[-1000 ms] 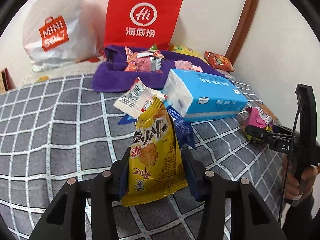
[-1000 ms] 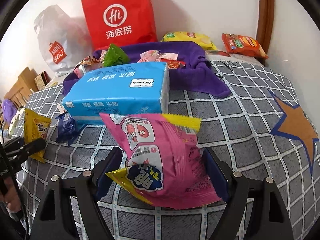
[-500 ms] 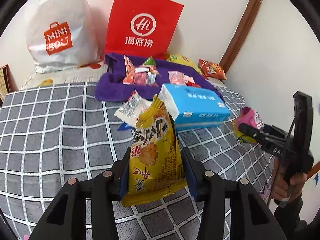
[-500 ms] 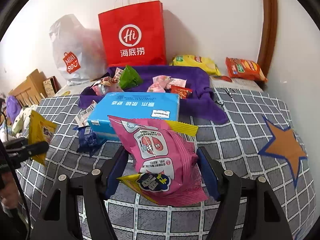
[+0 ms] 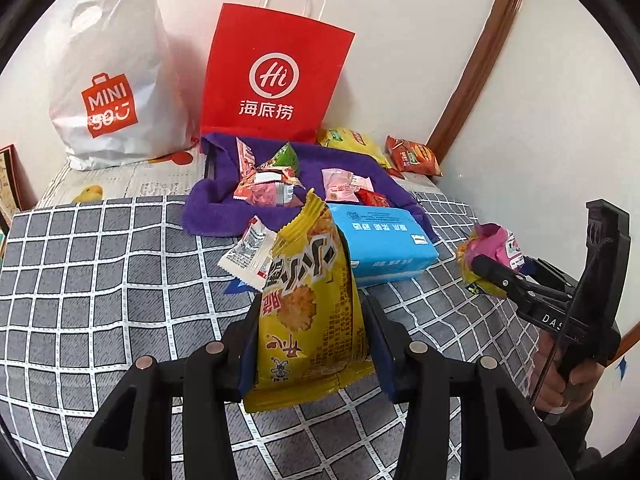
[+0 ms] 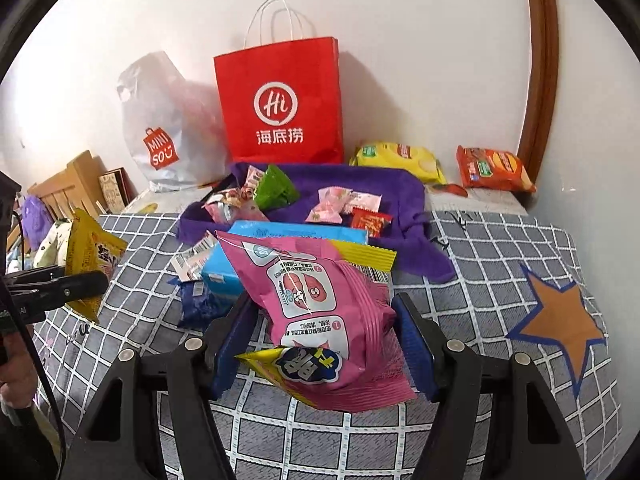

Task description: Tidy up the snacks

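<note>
My left gripper (image 5: 310, 320) is shut on a yellow cracker bag (image 5: 304, 272), which stands upright between the blue pads, above the grey checked blanket (image 5: 100, 280). My right gripper (image 6: 322, 304) is shut on a puffy pink snack bag (image 6: 320, 344), whose sides are squeezed in by the pads. Each gripper also shows in the other's view. The right gripper (image 5: 480, 268) holds the pink bag (image 5: 496, 240) at the right edge, in a hand. The left gripper (image 6: 92, 280) holds the yellow bag (image 6: 90, 248) at the left.
A blue tissue pack (image 5: 384, 240) lies ahead beside a white sachet (image 5: 248, 252) and a dark blue packet (image 6: 196, 300). Behind it, a purple towel (image 5: 224, 208) carries several small snacks. A red paper bag (image 5: 276, 80), a white plastic bag (image 5: 108, 92), a yellow bag (image 6: 396, 156) and an orange bag (image 6: 492, 168) line the wall.
Both grippers have risen with their bags, so the blanket and tissue pack look farther off. The right jaws have drawn closer together on the pink bag.
</note>
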`<act>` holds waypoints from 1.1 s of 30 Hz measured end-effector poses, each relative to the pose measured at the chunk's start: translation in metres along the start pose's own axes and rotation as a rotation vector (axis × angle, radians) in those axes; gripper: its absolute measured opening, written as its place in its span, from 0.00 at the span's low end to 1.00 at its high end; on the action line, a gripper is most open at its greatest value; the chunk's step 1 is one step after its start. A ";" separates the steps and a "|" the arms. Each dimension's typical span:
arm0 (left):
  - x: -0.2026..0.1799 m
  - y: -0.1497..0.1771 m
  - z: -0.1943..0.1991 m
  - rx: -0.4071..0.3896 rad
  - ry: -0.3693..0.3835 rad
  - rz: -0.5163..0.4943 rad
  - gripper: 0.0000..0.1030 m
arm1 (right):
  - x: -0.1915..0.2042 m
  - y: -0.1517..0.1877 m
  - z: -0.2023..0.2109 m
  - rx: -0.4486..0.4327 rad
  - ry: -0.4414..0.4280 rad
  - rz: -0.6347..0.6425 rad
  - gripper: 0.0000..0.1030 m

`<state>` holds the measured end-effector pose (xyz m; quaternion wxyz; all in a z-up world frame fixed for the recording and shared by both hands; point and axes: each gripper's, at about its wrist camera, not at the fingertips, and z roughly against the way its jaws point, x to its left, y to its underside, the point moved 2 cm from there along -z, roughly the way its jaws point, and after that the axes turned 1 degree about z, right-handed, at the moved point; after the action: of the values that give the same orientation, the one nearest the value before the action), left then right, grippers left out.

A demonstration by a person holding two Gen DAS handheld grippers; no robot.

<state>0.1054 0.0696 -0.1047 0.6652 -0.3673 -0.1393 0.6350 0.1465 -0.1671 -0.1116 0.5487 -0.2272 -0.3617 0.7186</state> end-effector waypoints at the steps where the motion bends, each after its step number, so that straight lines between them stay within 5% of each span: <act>1: -0.001 0.000 0.000 0.003 0.001 -0.001 0.43 | 0.000 0.000 0.000 0.001 0.001 -0.002 0.66; 33: -0.013 -0.052 0.002 0.019 0.025 -0.015 0.43 | -0.005 -0.054 -0.003 -0.032 0.023 0.012 0.66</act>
<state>0.1406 0.0622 -0.0647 0.6750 -0.3680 -0.1275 0.6267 0.1835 -0.1637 -0.0724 0.5448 -0.2466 -0.3655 0.7133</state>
